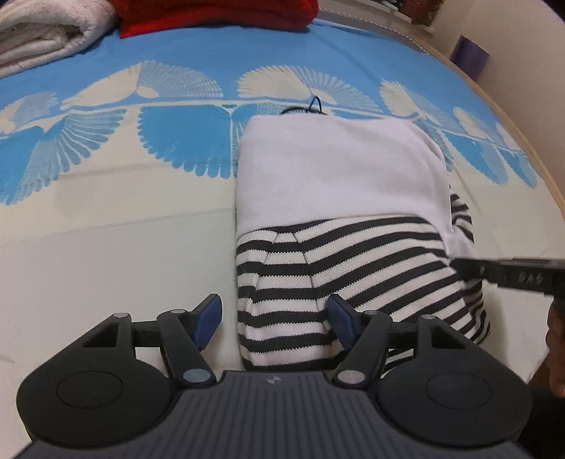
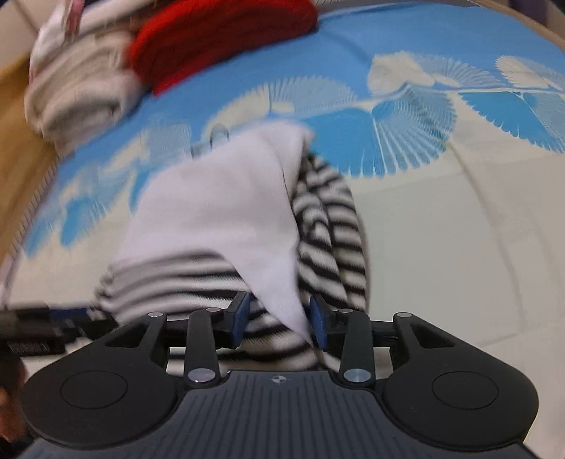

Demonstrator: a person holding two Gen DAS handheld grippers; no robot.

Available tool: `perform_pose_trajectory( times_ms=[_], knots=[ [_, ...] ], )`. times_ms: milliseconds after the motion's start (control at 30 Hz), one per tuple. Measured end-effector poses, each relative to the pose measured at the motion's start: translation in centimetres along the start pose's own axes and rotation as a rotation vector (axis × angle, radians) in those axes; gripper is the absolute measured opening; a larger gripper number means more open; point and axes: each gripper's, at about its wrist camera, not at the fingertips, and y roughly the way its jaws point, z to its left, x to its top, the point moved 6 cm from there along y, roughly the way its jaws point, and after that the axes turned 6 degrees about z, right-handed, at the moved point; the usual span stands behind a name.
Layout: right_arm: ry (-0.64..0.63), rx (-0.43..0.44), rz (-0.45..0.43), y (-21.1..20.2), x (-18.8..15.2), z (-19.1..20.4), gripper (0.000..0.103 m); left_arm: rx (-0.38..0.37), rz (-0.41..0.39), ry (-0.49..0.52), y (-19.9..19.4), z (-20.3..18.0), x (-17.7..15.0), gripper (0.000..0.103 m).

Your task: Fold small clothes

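Though folded, garment between left fingers.

A home bedroom: patterned blue bedspread (bird-wing print), folded blankets at its far end.

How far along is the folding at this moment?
Done: striped garment lies partly folded, its white part folded over. In hand: left gripper open around its near edge; right gripper open around the white corner. Left: finishing the fold.
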Motion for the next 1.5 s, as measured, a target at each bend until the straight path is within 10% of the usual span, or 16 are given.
perform_pose_trajectory(
  times_ms=[33,300,700,1133,1500],
  knots=[
    [-0.005,0.002,0.005,0.1,-0.1,0.1,0.013,0.026,-0.015,-0.009,-0.7,-0.1,0.0,0.071],
    [0.0,-0.049,-0.018,-1.0,-0.3,-0.2,0.008,0.097,-0.219,0.021,-11.2,-2.3,0.3,0.077],
    [-0.069,-0.199,-0.348,-13.9,-3.0,3.5,0.056,0.143,-0.508,0.012,-23.4,-5.4,-7.8,0.103],
    [-0.219,-0.239,-0.505,-20.9,-15.8,8.8,0.088,0.162,-0.439,-0.066,-20.9,-7.7,-18.1,0.103],
    [-0.149,-0.252,-0.468,-18.4,-17.2,8.0,0.1,0.178,-0.386,-0.058,-18.0,-6.2,-17.8,0.103]
  ],
)
